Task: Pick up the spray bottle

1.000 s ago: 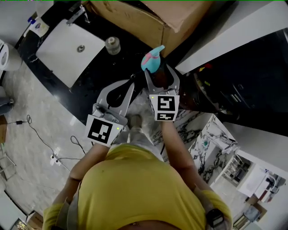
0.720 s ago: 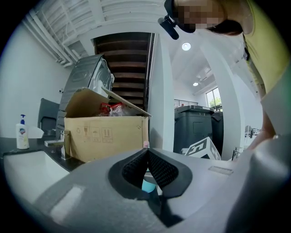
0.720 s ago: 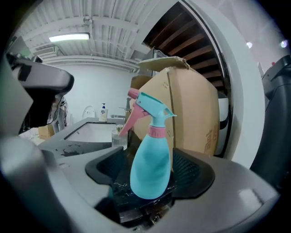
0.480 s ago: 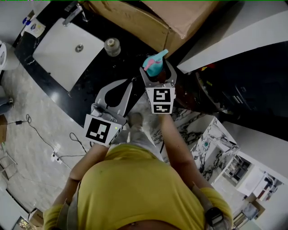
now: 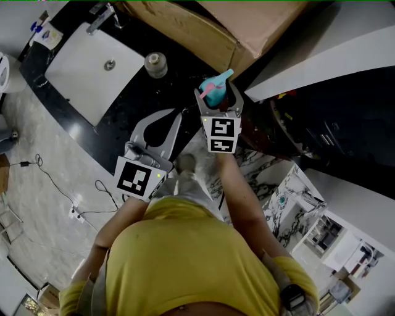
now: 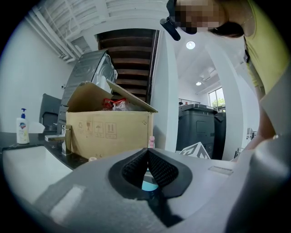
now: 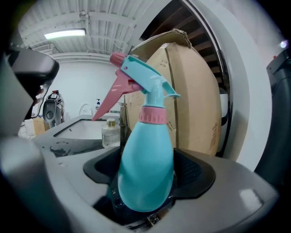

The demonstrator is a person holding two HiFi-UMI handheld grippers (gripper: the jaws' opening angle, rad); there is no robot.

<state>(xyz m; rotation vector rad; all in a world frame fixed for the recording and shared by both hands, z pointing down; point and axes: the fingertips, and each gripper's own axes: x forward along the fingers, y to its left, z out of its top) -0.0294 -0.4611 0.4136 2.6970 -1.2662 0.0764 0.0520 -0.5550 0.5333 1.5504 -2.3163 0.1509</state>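
Observation:
The spray bottle (image 5: 215,90), teal with a pink collar and trigger, stands upright on the black counter (image 5: 133,102) in front of the cardboard box. My right gripper (image 5: 218,95) reaches around it. In the right gripper view the bottle's body (image 7: 148,159) sits deep between the wide-spread jaws, and the dark pads (image 7: 198,170) lie close beside it without visibly pressing. The trigger points left. My left gripper (image 5: 178,116) hovers over the counter to the left, jaws shut on nothing. In its own view the left gripper's (image 6: 147,152) pads meet at the tip.
A large cardboard box (image 5: 203,24) stands just behind the bottle. A white sink (image 5: 92,68) with a faucet (image 5: 102,18) is at the left. A small glass jar (image 5: 155,63) sits between sink and box. A soap bottle (image 6: 21,127) stands beyond the sink.
My right gripper has slid forward toward the box, and its jaws now stand wider around the bottle. The left gripper has hardly moved.

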